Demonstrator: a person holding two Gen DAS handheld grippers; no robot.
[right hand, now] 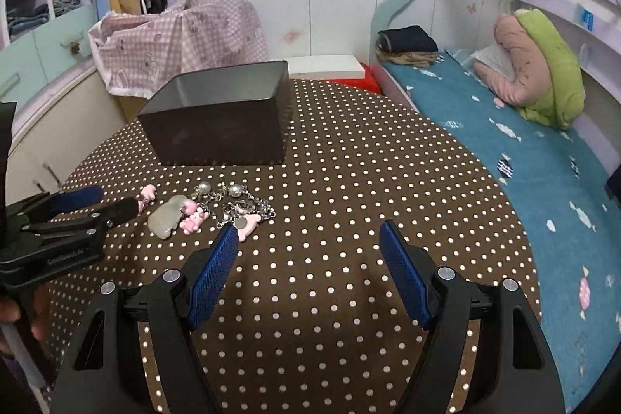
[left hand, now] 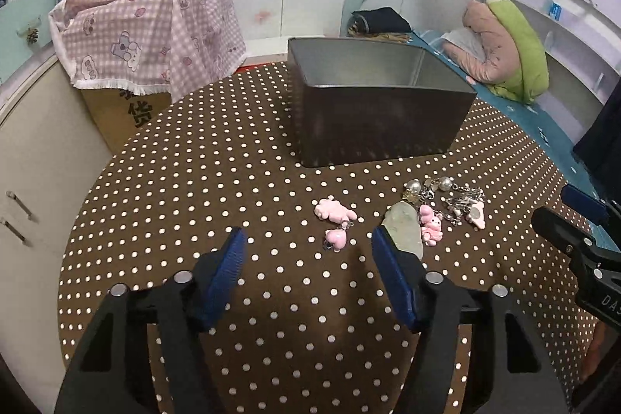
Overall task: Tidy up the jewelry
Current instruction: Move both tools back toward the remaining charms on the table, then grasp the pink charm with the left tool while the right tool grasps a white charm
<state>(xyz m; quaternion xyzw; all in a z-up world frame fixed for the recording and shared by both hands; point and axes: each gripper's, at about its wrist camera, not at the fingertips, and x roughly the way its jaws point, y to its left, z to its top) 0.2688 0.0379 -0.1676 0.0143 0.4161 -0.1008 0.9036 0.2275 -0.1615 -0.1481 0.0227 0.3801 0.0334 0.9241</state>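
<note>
A dark open-topped box [left hand: 372, 103] [right hand: 217, 119] stands on a round brown polka-dot table [left hand: 194, 181]. In front of it lies jewelry: a pink charm with a heart [left hand: 334, 220], a pale green stone pendant [left hand: 405, 229] [right hand: 167, 216], a pink bear charm [left hand: 431, 229] [right hand: 192, 220] and a silver chain with pearls [left hand: 446, 193] [right hand: 236, 200]. My left gripper [left hand: 306, 235] hovers open just short of the pink heart charm, with nothing between its blue pads. My right gripper [right hand: 308, 229] is open over bare cloth, to the right of the jewelry, its left pad [right hand: 217, 266] near a pink charm [right hand: 248, 226].
A bed with a blue cover [right hand: 524, 158] and a green-and-pink pillow [right hand: 539, 84] runs along the right. A pink checked cloth [left hand: 151, 30] covers a carton at the back left. Cabinets [left hand: 35, 181] stand to the left of the table.
</note>
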